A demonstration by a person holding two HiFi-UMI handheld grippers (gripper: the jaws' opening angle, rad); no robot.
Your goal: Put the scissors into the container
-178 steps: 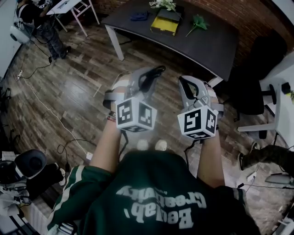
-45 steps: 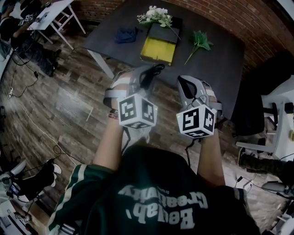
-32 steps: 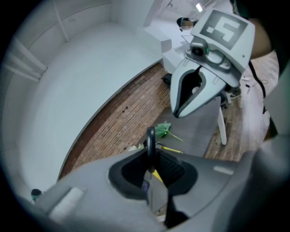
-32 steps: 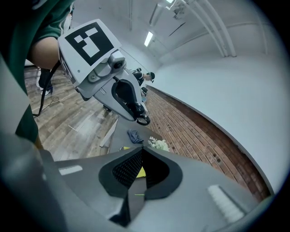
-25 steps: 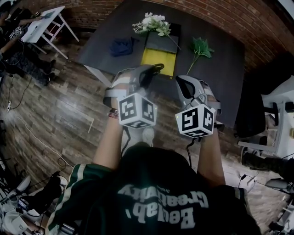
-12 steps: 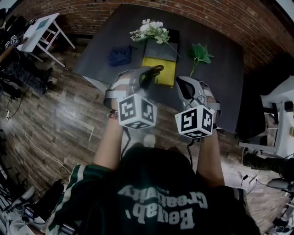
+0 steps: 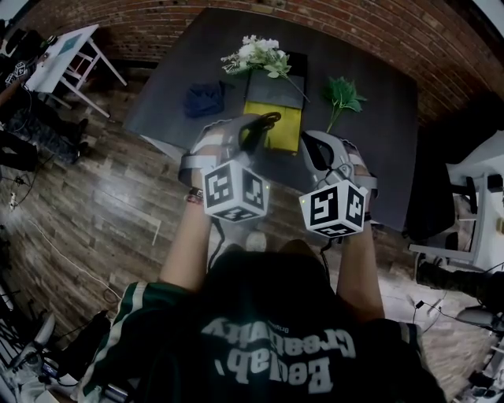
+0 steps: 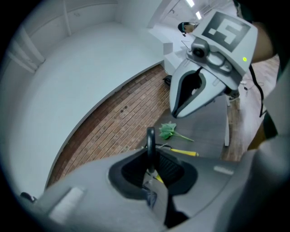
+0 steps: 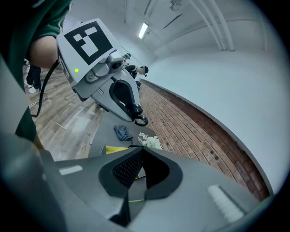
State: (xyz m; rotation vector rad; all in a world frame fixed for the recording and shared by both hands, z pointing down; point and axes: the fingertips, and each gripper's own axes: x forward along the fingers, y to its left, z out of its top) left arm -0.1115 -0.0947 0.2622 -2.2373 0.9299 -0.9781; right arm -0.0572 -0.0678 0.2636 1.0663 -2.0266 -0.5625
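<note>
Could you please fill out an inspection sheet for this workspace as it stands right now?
Surface: dark table, mostly bare, standing on a wood floor.
Job's things: scissors in the left gripper, black handle loop sticking up; yellow and dark container on the table, scissors not yet in it.
Clutter: white flowers over the container's far end; green sprig; blue cloth.
Grippers: left gripper shut on the scissors; right gripper shut, nothing between its jaws.
Cables: thin cable across the floor at the left.
Surroundings: brick wall; white side table; black chair.
</note>
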